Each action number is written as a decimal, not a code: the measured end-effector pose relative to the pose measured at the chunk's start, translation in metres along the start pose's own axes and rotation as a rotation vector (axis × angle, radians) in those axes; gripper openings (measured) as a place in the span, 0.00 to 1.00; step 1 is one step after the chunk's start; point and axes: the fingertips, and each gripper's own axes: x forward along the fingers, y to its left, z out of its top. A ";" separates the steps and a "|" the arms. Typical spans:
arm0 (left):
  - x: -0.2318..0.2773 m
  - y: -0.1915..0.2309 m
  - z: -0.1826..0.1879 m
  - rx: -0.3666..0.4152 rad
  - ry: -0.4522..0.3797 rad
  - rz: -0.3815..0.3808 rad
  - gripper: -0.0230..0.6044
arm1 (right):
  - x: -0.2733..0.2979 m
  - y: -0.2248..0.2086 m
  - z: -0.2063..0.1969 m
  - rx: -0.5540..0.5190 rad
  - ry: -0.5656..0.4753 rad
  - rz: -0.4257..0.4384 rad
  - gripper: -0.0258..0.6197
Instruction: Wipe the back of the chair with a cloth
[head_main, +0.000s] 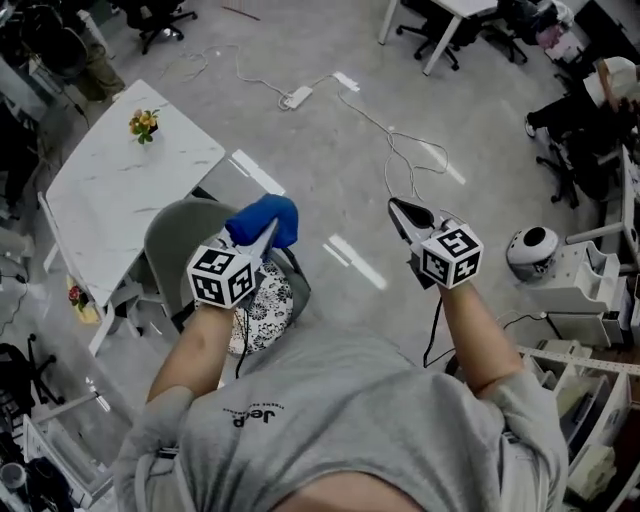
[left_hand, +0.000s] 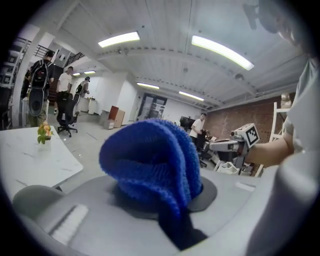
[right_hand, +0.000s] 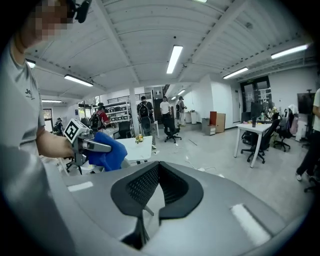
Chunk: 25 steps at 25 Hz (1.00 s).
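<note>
A small bunch of flowers is sitting near the far corner of the white marbled surface. A power strip is lying on the grey floor, its cable trailing away. People are standing near a black office chair.

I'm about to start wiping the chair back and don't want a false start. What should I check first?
1. Blue cloth held in left gripper: ok, bunched between its jaws.
2. Chair back under the cloth: ok, the cloth sits over the back's edge in the head view.
3. Cloth touching the chair back: cannot tell.
4. Right gripper out of the way: ok, jaws together on nothing, held off to the side.
5. White table out of the sweep: cannot tell; it stands close beside the chair back.
</note>
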 end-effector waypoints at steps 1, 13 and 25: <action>0.004 -0.014 0.014 0.016 -0.017 -0.012 0.25 | -0.014 -0.006 0.009 -0.006 -0.019 -0.005 0.04; 0.023 -0.143 0.121 0.156 -0.123 -0.146 0.25 | -0.131 -0.047 0.066 -0.057 -0.144 -0.094 0.04; 0.015 -0.191 0.151 0.217 -0.194 -0.196 0.25 | -0.178 -0.046 0.094 -0.059 -0.215 -0.122 0.04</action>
